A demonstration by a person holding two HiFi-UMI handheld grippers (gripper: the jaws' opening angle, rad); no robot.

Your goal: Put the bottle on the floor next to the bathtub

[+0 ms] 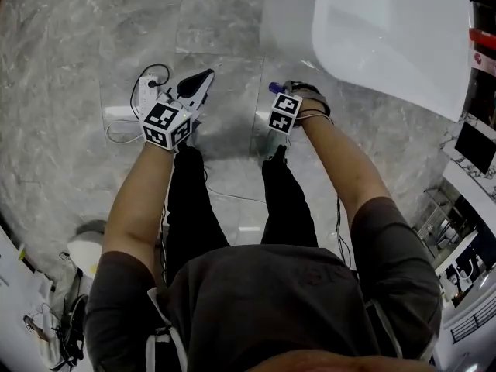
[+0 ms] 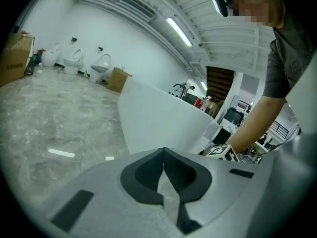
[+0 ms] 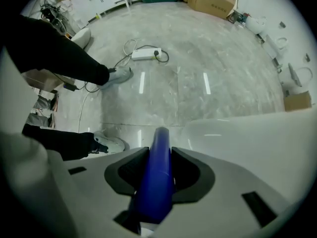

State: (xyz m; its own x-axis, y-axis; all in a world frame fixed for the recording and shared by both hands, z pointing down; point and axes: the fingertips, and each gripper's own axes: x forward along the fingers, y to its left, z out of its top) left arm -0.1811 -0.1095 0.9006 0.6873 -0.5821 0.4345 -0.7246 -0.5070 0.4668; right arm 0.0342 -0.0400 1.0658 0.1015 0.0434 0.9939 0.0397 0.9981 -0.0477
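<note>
Blue bottle (image 3: 154,192) pinched by the right gripper (image 3: 157,155) may topple if released tilted, bathtub (image 1: 387,29) at two o'clock; left gripper (image 2: 163,170) pressed together, empty

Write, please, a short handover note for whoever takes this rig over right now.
Left gripper: jaws shut, nothing in them, idle above the floor.
Right gripper: jaws shut on the blue bottle, pointing down close beside the bathtub.
Done: bottle is gripped and low by the tub; whether it touches the floor cannot be told.
Left: stand it on the floor next to the tub, open the jaws, pull away.
</note>
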